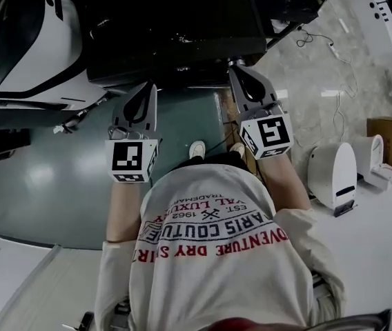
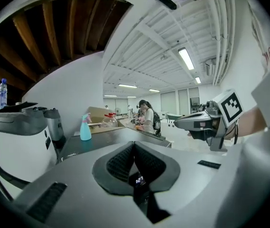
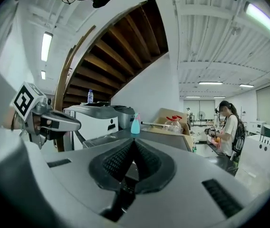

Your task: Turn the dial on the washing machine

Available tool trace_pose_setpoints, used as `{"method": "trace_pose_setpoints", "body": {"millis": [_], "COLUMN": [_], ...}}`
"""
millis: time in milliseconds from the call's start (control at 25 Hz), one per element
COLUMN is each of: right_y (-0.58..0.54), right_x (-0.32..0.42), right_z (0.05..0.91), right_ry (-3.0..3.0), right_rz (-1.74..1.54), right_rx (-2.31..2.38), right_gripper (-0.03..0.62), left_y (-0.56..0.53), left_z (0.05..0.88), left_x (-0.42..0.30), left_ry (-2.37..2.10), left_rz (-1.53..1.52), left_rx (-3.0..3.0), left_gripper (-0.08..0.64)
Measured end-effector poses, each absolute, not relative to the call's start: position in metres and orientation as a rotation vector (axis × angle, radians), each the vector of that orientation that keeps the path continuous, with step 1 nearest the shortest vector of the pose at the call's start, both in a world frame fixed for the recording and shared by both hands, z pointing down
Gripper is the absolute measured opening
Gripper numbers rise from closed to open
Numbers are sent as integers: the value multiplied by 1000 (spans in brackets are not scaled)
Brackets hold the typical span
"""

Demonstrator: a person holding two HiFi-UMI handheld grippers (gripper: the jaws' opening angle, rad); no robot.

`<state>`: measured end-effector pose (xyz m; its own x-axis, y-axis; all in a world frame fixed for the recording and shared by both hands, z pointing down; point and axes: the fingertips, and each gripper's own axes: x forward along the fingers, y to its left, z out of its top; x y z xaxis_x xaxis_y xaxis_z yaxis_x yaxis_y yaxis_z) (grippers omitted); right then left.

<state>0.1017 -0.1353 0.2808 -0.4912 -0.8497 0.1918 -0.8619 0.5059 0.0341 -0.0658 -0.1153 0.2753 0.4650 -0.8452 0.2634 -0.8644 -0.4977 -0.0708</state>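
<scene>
The washing machine (image 1: 175, 26) is the dark box ahead of me at the top of the head view; I cannot make out its dial. My left gripper (image 1: 149, 88) is held just before the machine's front edge, jaws together with nothing between them. My right gripper (image 1: 236, 66) is beside it, a little further forward, also shut and empty. In the left gripper view the jaws (image 2: 134, 144) meet at the tip, a small lit display (image 2: 139, 179) shows in the gap below them, and the right gripper (image 2: 206, 122) is at the right. In the right gripper view the jaws (image 3: 134, 141) are pressed together.
A white machine (image 1: 37, 40) stands to the left of the washer. White devices (image 1: 334, 174) and a cardboard box (image 1: 389, 140) sit on the floor at the right, with cables beyond. A blue spray bottle (image 2: 85, 127) stands on the dark top. A person (image 2: 148, 118) works in the background.
</scene>
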Motion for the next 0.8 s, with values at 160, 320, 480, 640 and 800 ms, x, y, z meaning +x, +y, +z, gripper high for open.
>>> {"method": "trace_pose_setpoints", "body": {"millis": [160,320,480,640,800], "right_y": [-128,-126,-126,-126,-125], "right_x": [97,98,97,97,99], "right_z": [253,236,228,227,229], "right_ry": [-2608,-2649,-2656,-2667,-2662], "right_rz": [42,23,-6,0,19], "right_rx": [1472,1473,1462,1456,1459], "right_gripper": [28,28,28,28,28], "left_y": [-111,-112,-112,-113,-114], "left_z": [247,229,222,217,215], "left_x": [-70,-68,-62,-57,-56], "left_ry": [-1516,-1516,-1481,-1467,-1470], "left_rz": [271,251,246,246,247], "left_rx": [2644,2696,2732,2757,2748], "left_gripper": [17,16,16,17,16]}}
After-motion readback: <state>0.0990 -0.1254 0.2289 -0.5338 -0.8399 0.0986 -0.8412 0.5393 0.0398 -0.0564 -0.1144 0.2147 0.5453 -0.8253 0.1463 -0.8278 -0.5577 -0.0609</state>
